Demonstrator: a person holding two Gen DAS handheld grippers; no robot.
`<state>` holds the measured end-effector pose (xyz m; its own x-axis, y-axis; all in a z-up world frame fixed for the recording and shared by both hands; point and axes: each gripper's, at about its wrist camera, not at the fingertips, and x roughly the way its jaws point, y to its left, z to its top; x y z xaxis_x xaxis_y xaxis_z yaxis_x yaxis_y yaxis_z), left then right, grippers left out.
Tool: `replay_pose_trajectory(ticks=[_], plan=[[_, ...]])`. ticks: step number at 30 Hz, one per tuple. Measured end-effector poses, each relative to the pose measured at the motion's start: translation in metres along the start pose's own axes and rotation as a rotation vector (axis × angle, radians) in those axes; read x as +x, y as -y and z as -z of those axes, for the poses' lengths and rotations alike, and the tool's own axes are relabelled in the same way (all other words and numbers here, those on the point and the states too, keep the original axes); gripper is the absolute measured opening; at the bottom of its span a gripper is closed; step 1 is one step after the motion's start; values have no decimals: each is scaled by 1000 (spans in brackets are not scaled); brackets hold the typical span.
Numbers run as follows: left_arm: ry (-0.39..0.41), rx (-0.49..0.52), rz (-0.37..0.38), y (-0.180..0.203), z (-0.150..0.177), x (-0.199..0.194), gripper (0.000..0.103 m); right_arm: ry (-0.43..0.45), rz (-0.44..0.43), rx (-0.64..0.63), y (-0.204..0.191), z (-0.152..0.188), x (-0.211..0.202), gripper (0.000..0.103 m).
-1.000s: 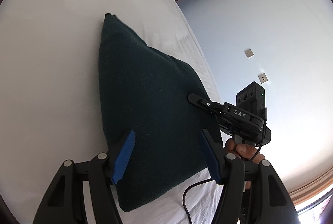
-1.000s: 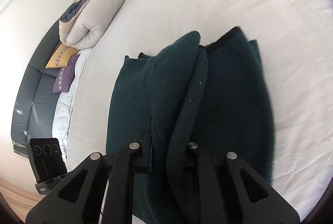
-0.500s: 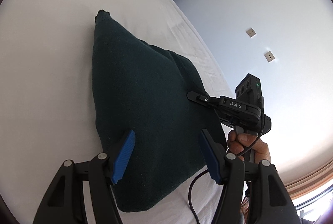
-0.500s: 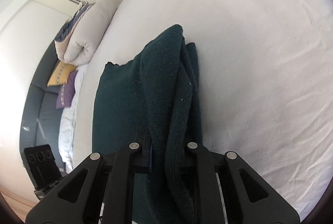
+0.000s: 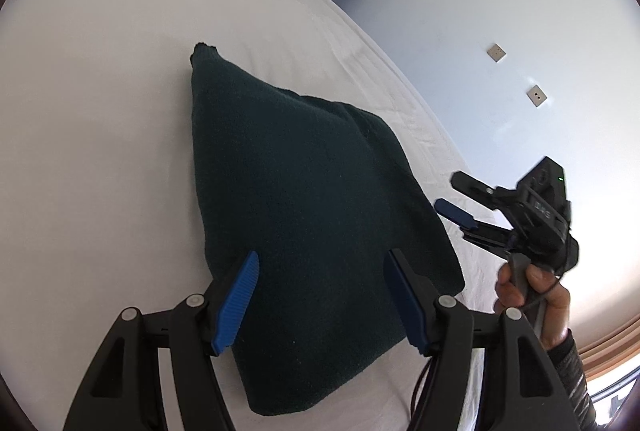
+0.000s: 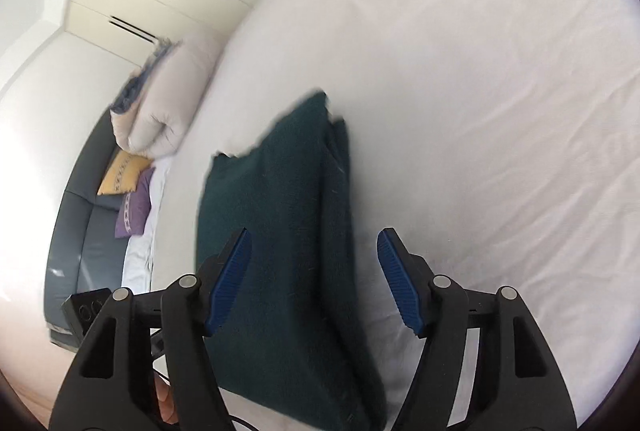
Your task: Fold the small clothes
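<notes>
A dark green knitted garment (image 5: 312, 191) lies folded on the white bed sheet (image 5: 100, 119). My left gripper (image 5: 320, 255) hovers over its near end, blue pads apart and still opening a little, nothing pressed between them. In the left wrist view my right gripper (image 5: 446, 189), held by a hand (image 5: 532, 295), is just off the garment's right edge, clear of the cloth. In the right wrist view the right gripper (image 6: 313, 233) has its jaws opening wide above the garment (image 6: 280, 211), and the pads do not touch it.
A rolled pale duvet (image 6: 168, 99), a yellow cushion (image 6: 122, 173) and a purple cushion (image 6: 134, 207) rest by a grey padded bench (image 6: 84, 231) at the bed's far end. The sheet (image 6: 480, 111) is bare to the right. A wall with sockets (image 5: 536, 95) stands beyond the bed edge.
The right gripper was shut on a raised fold of the garment, has let go and drawn back off its edge. The fold now lies flat. The left gripper barely shifted.
</notes>
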<state>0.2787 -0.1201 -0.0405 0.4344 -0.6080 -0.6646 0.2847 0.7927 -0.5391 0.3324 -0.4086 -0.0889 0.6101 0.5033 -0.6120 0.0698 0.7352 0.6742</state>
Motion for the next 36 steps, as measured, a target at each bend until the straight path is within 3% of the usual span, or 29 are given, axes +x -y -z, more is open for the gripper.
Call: replay_pose_trajectory(ticks=[4, 7, 10, 13, 17, 22, 24, 27, 33, 36], plan=[[4, 56, -50, 9, 2, 3, 67, 25, -7, -103, -24, 23, -33, 63], [-12, 114, -104, 20, 2, 18, 72, -38, 73, -212, -34, 47, -21, 55], [-56, 168, -171, 25, 6, 34, 72, -101, 186, -223, -11, 68, 4, 39], [-61, 221, -217, 32, 9, 37, 73, -55, 149, -215, -2, 77, -4, 36], [-60, 231, -232, 32, 10, 37, 76, -37, 173, -223, -12, 80, -20, 37], [-62, 243, -241, 37, 10, 40, 79, 48, 90, -194, -18, 57, -48, 40], [-61, 248, -246, 38, 10, 41, 81, 22, 118, -213, -19, 47, -39, 40], [-63, 251, -245, 38, 10, 39, 84, -108, 209, -183, -4, 49, -7, 44], [-56, 202, -274, 28, 3, 26, 84, -44, 122, -89, 5, 43, -33, 46], [-2, 183, -282, 24, -6, 14, 89, -6, 99, -108, 1, 33, -43, 58]])
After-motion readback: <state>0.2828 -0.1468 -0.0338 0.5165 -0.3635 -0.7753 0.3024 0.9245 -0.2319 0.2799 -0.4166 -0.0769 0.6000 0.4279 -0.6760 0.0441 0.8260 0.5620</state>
